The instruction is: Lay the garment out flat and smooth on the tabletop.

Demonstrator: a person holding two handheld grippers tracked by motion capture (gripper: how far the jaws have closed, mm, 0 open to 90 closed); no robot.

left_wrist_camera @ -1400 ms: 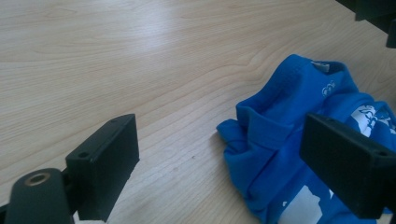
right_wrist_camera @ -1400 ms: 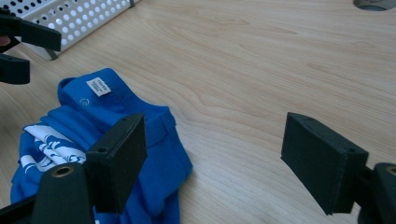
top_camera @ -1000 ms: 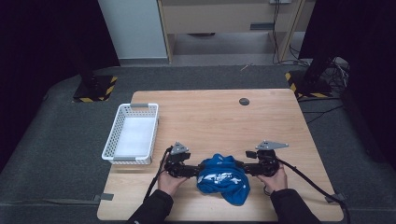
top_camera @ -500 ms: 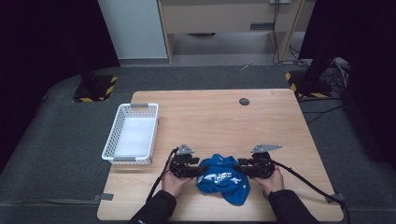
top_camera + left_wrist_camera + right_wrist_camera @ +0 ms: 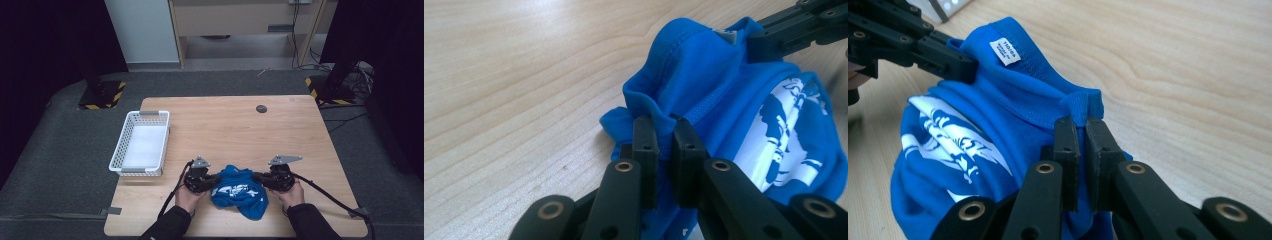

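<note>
A crumpled blue garment [image 5: 239,192] with a white print lies near the table's front edge. My left gripper [image 5: 218,180] holds its left side, and in the left gripper view its jaws are shut on a fold of the blue garment [image 5: 704,85] at the left gripper [image 5: 664,125]. My right gripper [image 5: 256,177] holds the other side. In the right gripper view the right gripper [image 5: 1082,125] pinches the ribbed edge of the blue garment [image 5: 1013,95] beside a small white label [image 5: 1004,51]. The cloth hangs bunched between both grippers, low over the wood.
A white plastic basket [image 5: 142,143] stands at the table's left edge with nothing in it. A dark round grommet [image 5: 261,108] sits in the wooden table [image 5: 240,130] near its far edge. Cables trail from both grippers off the front.
Both grippers moved slightly nearer the front edge and closer together with the garment between them, which stays bunched up.
</note>
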